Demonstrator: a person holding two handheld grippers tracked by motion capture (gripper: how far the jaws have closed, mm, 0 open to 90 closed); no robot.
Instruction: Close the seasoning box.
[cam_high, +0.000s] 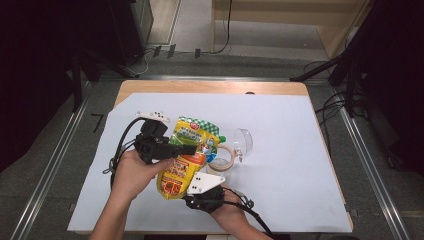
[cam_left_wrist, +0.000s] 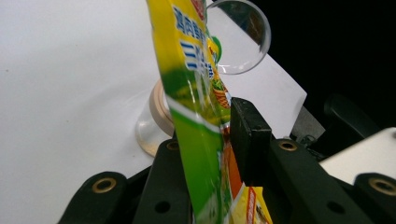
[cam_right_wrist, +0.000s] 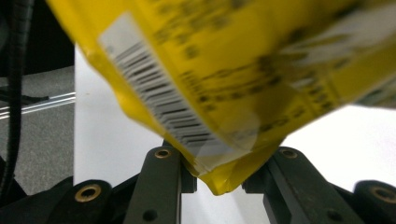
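Observation:
A yellow and green printed pouch (cam_high: 187, 155) hangs tilted above the table, held between both hands. My left gripper (cam_high: 192, 149) reaches in from the left across its middle. In the left gripper view the pouch (cam_left_wrist: 196, 116) stands edge-on and fills the gap between the jaws, with both pads against it. My right gripper (cam_high: 197, 187), under its grey plate, comes up from the front edge. In the right gripper view the pouch's yellow bottom corner (cam_right_wrist: 224, 179), below a barcode, is pinched between the jaws of that gripper (cam_right_wrist: 219, 172).
A tan tape roll (cam_high: 223, 159) lies just right of the pouch, and a clear cup (cam_high: 242, 141) lies on its side beyond it. White paper (cam_high: 290, 150) covers the wooden table (cam_high: 210, 87). Cables trail from both grippers.

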